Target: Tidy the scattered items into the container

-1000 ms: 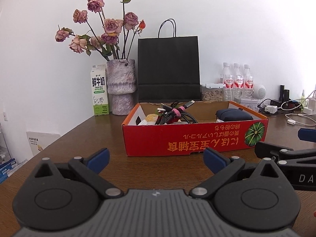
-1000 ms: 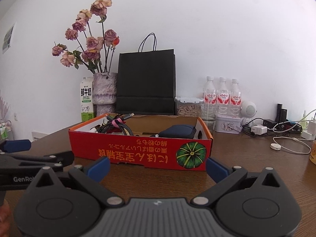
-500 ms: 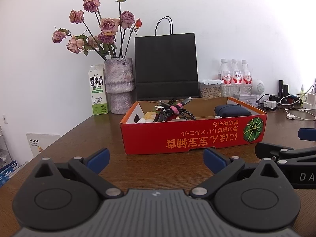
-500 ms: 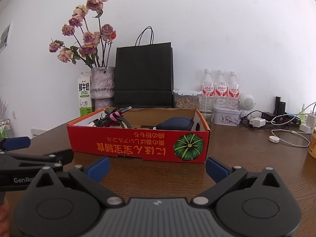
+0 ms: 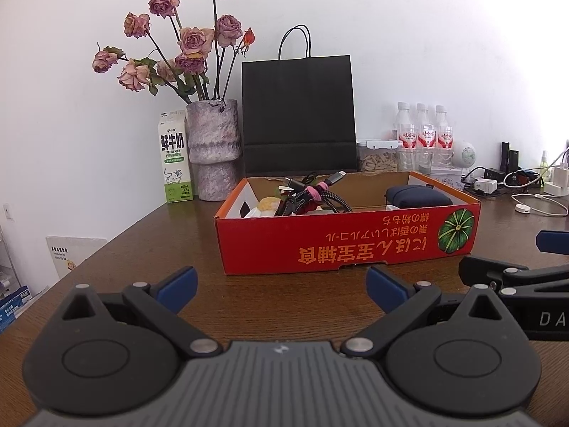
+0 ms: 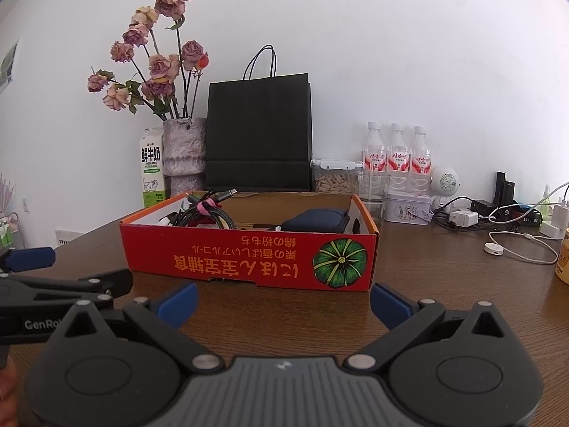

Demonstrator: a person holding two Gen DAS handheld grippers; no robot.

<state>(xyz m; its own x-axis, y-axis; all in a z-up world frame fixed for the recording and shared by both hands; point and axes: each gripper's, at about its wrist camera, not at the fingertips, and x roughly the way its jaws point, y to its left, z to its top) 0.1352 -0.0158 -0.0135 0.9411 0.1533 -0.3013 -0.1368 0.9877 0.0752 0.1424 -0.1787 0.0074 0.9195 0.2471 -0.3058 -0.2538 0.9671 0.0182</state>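
both grippers pulled back a bit from the red box (image 5: 346, 238) | left gripper (image 5: 281, 290) and right gripper (image 6: 282, 300) jaws spread wide, holding nothing | cables (image 5: 313, 199) and pouch (image 5: 418, 195) sit inside the box | looks pretty much done imo

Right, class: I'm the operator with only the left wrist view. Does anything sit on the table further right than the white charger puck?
Observer: Yes. The right wrist view shows a yellow object past the puck, cut off by the frame edge.
Operator: And what stands in front of the bottles?
Observer: A patterned tin stands below the bottles, just beyond the box's right corner.
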